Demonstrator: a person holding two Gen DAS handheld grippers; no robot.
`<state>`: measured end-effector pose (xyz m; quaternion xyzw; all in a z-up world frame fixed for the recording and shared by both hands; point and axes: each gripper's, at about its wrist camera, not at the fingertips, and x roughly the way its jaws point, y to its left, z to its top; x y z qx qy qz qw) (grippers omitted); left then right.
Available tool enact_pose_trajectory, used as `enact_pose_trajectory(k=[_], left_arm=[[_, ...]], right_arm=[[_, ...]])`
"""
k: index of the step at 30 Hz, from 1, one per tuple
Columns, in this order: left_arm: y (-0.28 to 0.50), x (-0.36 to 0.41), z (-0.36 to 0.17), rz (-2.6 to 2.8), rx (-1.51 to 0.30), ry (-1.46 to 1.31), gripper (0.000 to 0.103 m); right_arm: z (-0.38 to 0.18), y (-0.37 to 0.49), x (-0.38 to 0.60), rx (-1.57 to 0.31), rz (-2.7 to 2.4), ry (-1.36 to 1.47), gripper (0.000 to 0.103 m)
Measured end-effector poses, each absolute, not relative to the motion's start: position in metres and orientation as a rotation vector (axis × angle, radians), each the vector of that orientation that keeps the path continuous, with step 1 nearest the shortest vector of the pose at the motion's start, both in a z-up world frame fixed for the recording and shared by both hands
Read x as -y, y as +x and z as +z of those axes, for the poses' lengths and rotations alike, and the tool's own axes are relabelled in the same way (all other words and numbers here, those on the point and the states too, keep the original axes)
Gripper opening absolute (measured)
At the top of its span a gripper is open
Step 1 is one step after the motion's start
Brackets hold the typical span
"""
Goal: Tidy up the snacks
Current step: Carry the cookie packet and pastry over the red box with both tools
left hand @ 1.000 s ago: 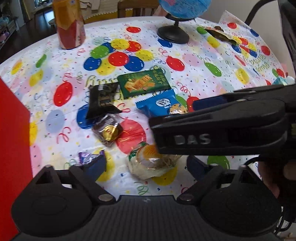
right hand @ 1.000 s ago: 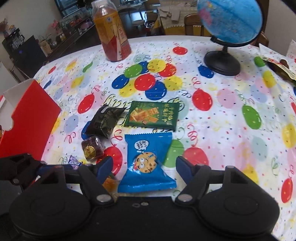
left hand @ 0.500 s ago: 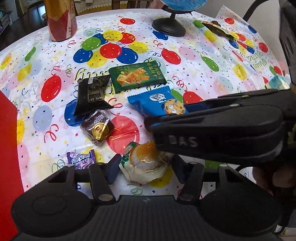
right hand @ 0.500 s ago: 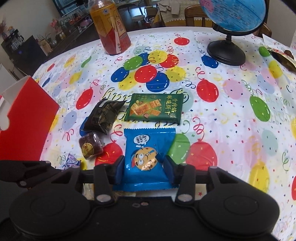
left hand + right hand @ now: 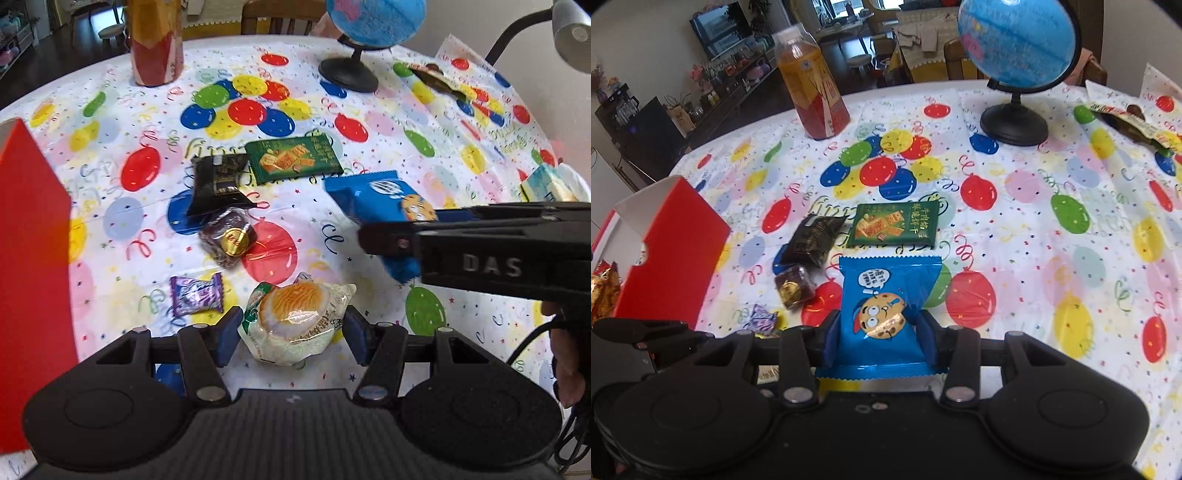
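Balloon-print cloth covers the counter (image 5: 1052, 258). We find the blue cookie packet (image 5: 882, 314) clamped in the right gripper (image 5: 877, 338) jaws, and the clear-wrapped round pastry (image 5: 295, 317) clamped in the left gripper (image 5: 291, 334) jaws. Beyond lie a green cracker packet (image 5: 897, 225), black packet (image 5: 812, 240), and red box (image 5: 672, 254).

The left claw (image 5: 291, 334) is matte black plastic with blue-padded fingers (image 5: 228, 334), silver screws at the linkage pivots and two round discs on its body. The right claw (image 5: 879, 339) matches; its side reads "DAS", a black cable trailing.
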<state>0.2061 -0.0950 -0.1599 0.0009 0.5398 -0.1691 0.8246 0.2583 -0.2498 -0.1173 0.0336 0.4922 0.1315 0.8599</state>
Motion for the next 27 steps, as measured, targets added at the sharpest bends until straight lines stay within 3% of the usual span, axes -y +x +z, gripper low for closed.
enact_pose_trajectory(k=[16,27], left_arm=[[0.153,0.051,-0.09,-0.367,-1.055,-0.035,0.058],[0.133,-0.025,-0.053,-0.253,-0.988,-0.062,0.058]], right_arm=[[-0.048,0.201,0.227,-0.935,0.263,0.067,0.042],[-0.02,0.178,0.167,-0.913,0.324,0.035,0.042]])
